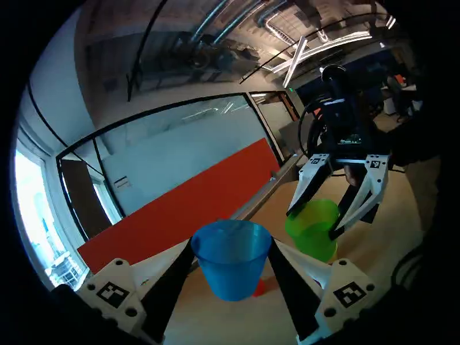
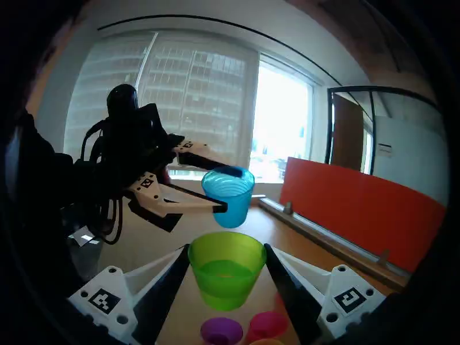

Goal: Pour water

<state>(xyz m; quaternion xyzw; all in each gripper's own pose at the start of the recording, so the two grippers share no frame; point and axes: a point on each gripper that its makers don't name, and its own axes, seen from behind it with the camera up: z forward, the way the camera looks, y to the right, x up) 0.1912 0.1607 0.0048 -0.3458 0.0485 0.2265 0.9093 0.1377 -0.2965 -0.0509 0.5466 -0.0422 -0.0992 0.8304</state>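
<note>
Blue plastic cup (image 1: 232,267) sits tight in the left gripper (image 1: 230,247). The right gripper (image 2: 226,248) squeezes a green plastic cup (image 2: 226,282).

The white, black-padded left gripper (image 1: 231,253) and right gripper (image 2: 226,253) are bearing square black-and-white tags (image 1: 112,293) at five and seven o'clock.

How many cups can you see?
5: blue plastic cup in left gripper, green plastic cup in right gripper; purple cup, pink cup, orange rim below. Others possibly hidden.

Daylight from window (image 2: 282,123), blown out; ceiling strips (image 1: 299,57) glare; heavy fisheye warp at edges; fgnd sharp.
</note>
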